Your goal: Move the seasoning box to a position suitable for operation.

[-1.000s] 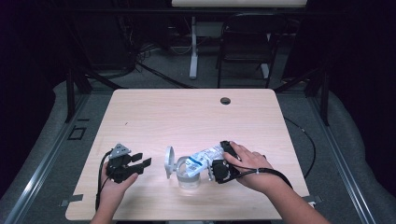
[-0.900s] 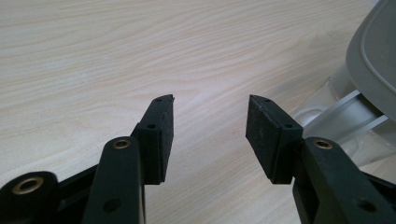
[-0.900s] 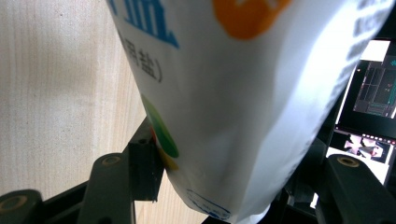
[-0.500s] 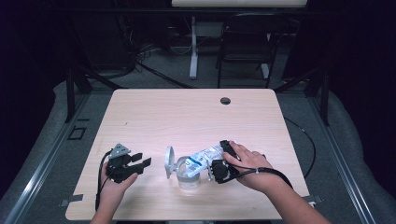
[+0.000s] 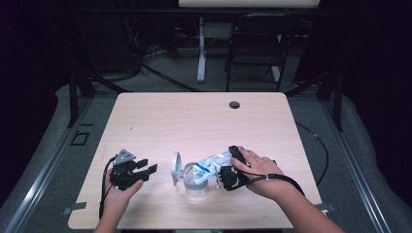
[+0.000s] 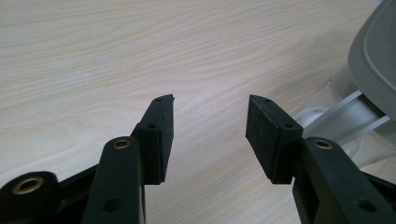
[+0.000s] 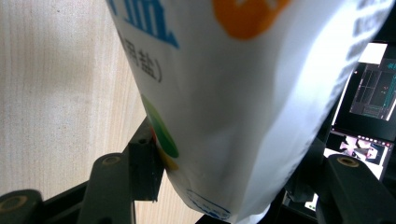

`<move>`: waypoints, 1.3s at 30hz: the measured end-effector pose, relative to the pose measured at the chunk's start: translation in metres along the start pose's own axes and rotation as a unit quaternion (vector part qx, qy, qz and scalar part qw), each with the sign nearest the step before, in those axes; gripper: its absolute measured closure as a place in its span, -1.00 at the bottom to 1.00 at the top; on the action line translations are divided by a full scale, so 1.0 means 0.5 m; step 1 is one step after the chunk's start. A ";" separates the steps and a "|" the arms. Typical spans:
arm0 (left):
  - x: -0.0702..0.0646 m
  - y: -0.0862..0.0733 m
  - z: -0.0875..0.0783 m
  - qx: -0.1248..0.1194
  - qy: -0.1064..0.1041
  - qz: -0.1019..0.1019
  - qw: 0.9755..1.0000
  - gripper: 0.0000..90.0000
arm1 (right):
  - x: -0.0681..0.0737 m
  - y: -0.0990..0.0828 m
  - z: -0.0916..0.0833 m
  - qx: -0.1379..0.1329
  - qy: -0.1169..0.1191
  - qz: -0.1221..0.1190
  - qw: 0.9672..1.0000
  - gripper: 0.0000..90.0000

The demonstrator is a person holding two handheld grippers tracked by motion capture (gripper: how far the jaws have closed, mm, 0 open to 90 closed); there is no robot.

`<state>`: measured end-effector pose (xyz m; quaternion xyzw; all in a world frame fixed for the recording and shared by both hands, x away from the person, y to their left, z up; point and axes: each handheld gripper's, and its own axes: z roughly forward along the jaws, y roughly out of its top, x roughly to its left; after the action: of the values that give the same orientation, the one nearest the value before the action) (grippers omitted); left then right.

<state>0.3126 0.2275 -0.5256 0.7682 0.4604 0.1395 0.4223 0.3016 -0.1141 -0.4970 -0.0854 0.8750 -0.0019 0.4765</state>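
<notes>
Right tongs [image 5: 224, 175]: clamped w/ jaws wide on white plastic pouch w/ blue print [image 5: 213, 165], tilted over clear glass jar [image 5: 196, 186], front-centre of light wood counter [image 5: 194, 121]. Grey round lid [image 5: 176, 168] hinged open at jar's left. Left tongs [image 5: 145, 169]: jaws apart, nothing held, resting on counter left of jar. Vs earlier frames: no change; both hands, pouch same spot.
</notes>
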 end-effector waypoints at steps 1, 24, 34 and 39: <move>0.000 0.000 0.000 0.000 0.001 -0.002 1.000 0.16 | 0.000 0.000 0.000 0.000 0.000 -0.001 1.000 -0.07; 0.000 -0.001 0.000 0.000 0.002 -0.003 1.000 0.16 | -0.001 0.001 0.000 0.001 -0.001 -0.005 1.000 -0.07; 0.001 -0.001 0.000 -0.001 0.001 -0.004 1.000 0.16 | -0.001 0.001 -0.001 0.002 -0.001 -0.006 1.000 -0.07; 0.002 -0.001 0.000 0.001 0.001 -0.003 1.000 0.16 | -0.003 0.002 -0.002 0.007 -0.002 -0.011 1.000 -0.07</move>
<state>0.3127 0.2285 -0.5262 0.7671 0.4633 0.1388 0.4214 0.3012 -0.1128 -0.4953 -0.0916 0.8730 -0.0134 0.4789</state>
